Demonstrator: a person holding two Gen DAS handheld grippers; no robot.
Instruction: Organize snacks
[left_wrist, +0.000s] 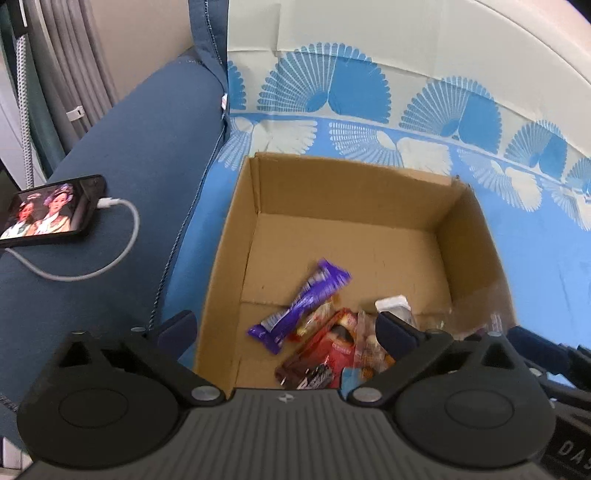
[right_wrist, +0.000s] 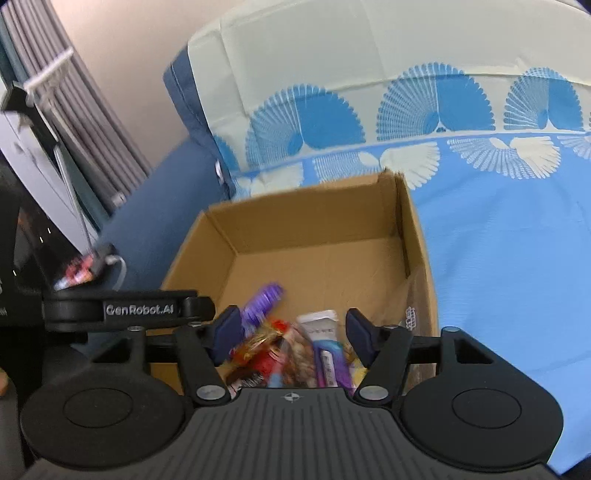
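An open cardboard box (left_wrist: 469, 236) sits on a blue patterned sofa cover; it also shows in the right wrist view (right_wrist: 310, 218). Inside lie a purple snack bar (left_wrist: 299, 306), a red packet (left_wrist: 328, 350) and other wrappers. My left gripper (left_wrist: 284, 328) is open and empty, hovering over the box's near left corner, one finger outside the wall. My right gripper (right_wrist: 291, 332) is open and empty above the snack pile (right_wrist: 288, 350), which is blurred. The left gripper's body (right_wrist: 118, 308) shows at the left of the right wrist view.
A phone (left_wrist: 48, 210) playing video lies on the blue sofa arm with a white cable (left_wrist: 122, 243). The sofa back (left_wrist: 369, 44) rises behind the box. Curtains (left_wrist: 74, 74) hang at the left. The blue cover (right_wrist: 517, 277) stretches to the right.
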